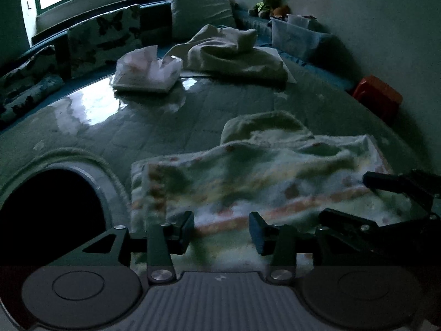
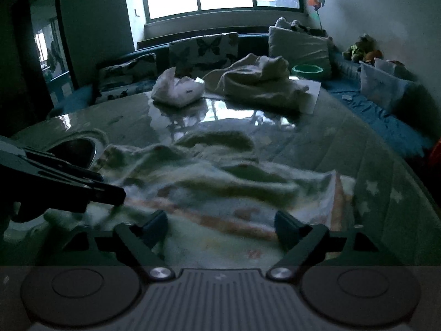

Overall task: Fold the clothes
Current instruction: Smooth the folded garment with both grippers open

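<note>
Patterned cloth (image 2: 220,182) lies rumpled, not yet folded, on the worktop (image 2: 317,143). Both the left hand-held gripper (image 1: 222,227) and the right hand-held gripper (image 2: 220,226) gape above it, empty. A second cloth heap (image 2: 256,80) waits beyond.

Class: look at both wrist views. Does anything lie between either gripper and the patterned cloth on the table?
Nothing visible does. The left gripper and right gripper both hang right over the near edge of the cloth, jaws apart, no object between.

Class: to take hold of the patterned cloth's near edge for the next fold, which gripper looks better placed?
Probably the right gripper: its jaws stand wide open over the patterned cloth. The left gripper is narrower.
</note>
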The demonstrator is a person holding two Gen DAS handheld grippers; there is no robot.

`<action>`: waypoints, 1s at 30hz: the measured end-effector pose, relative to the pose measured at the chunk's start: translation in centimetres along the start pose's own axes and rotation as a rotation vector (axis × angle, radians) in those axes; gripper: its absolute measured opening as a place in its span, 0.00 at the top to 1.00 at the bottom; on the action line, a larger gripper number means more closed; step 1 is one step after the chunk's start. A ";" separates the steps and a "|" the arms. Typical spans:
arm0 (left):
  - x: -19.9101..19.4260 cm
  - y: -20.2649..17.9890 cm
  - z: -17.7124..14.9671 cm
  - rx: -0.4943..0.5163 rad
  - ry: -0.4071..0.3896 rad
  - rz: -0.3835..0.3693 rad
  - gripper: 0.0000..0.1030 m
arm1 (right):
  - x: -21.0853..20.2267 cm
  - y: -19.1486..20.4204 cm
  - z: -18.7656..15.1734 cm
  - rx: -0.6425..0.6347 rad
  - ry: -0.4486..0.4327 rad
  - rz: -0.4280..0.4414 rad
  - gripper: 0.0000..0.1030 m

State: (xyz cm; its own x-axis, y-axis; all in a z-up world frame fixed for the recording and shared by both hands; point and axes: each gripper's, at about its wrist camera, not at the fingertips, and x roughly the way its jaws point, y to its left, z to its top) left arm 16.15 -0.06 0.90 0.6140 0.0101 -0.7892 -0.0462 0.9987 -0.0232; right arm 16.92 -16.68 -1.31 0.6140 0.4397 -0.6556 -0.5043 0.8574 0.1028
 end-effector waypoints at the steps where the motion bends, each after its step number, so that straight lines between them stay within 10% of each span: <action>1: 0.0 0.0 -0.3 0.000 0.002 0.005 0.51 | 0.1 0.1 -0.2 -0.006 0.006 -0.005 0.08; 30: -4.1 1.3 -4.0 -0.038 -0.058 0.061 0.14 | -2.2 4.4 -1.6 -0.078 -0.019 -0.017 0.00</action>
State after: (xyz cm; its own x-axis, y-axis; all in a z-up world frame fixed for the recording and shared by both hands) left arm 10.45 0.95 1.68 0.6535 0.0751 -0.7532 -0.1140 0.9935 0.0001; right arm 12.39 -14.23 -0.60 0.6341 0.4311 -0.6420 -0.5388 0.8418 0.0331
